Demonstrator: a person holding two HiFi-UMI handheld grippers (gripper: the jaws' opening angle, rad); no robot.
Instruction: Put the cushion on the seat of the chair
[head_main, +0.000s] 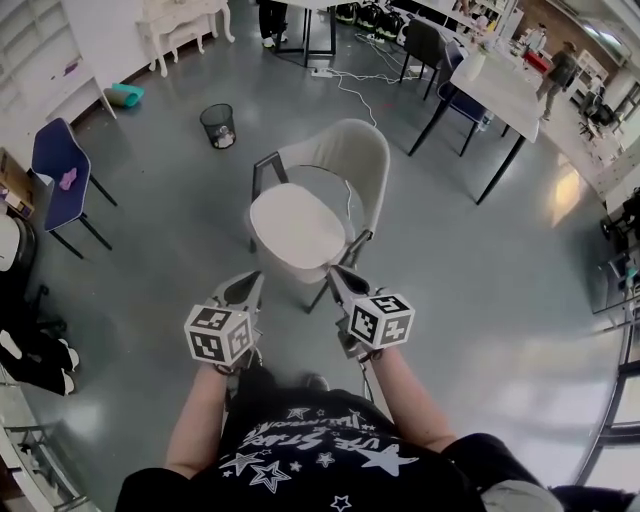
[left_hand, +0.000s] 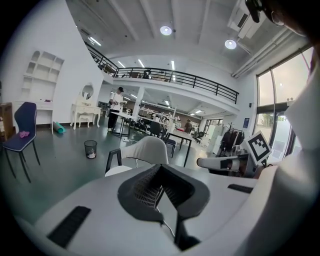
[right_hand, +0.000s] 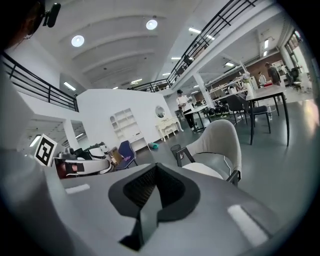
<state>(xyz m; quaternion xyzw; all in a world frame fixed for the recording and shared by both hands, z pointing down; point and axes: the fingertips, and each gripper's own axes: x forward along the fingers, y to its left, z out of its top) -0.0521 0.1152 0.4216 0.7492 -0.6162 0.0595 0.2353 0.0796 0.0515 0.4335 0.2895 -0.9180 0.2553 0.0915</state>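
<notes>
Hovering empty, left gripper and right gripper have fingers pressed together just short of the chair. Cushion sits on it beyond the fingertips; pull away without nudging it.

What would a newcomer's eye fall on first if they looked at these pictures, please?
First, the pale shell chair in the middle of the grey floor, with a round white cushion lying on its seat. Just in front of it, the left gripper and the right gripper are side by side, jaws together and empty. A black waste bin stands beyond the chair, to its left in the head view.
</notes>
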